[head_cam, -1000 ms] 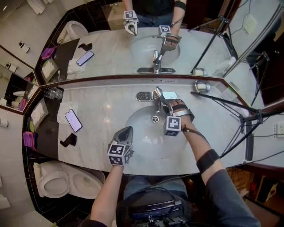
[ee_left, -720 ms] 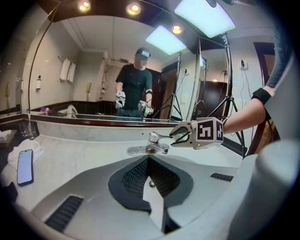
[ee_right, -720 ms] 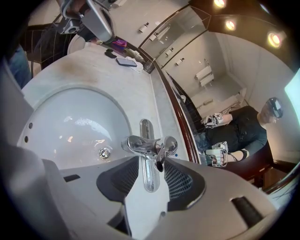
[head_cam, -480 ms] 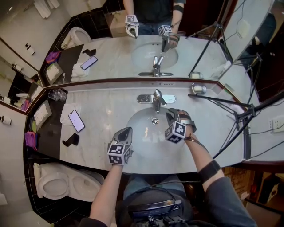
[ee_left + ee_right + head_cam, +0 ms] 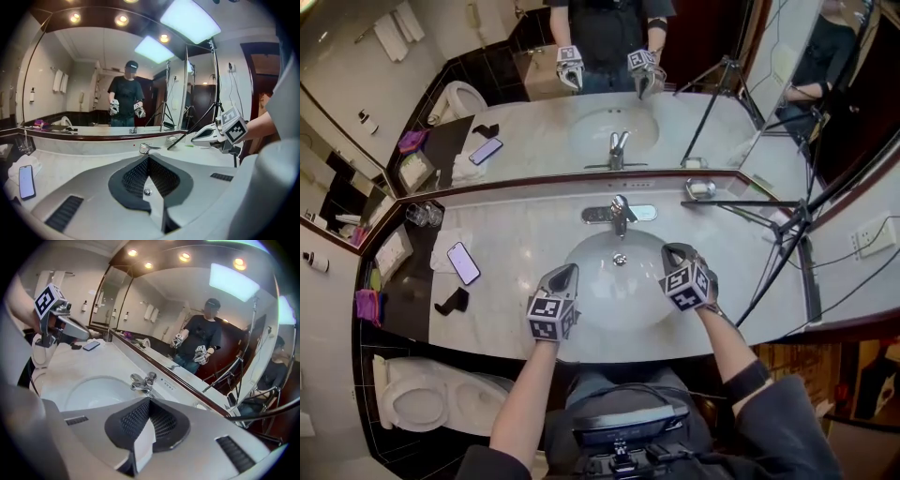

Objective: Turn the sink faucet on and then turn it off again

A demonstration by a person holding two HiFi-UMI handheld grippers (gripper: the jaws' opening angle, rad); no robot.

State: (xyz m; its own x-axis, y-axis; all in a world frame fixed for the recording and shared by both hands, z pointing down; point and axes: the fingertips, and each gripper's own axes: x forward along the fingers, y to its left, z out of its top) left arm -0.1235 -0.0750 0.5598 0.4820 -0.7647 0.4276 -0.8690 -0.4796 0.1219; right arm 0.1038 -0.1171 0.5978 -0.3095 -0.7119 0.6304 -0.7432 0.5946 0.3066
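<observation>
Since the earlier frame we have drawn the right tool (image 5: 677,251) back from the faucet (image 5: 620,213) to the near side of the sink (image 5: 605,286); its jaws have just closed on nothing. The left tool (image 5: 566,273) (likewise closed, empty) hangs alongside. The faucet stands behind the sink on the tabletop (image 5: 516,225), apart from both.

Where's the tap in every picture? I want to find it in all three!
Head view: the faucet is upper middle, behind the sink bowl.
Left gripper view: the faucet is small, near the middle, seen side-on.
Right gripper view: the faucet is just left of middle, right of the sink bowl.
Shared landmark: the mirror, right behind the faucet in all three.
</observation>
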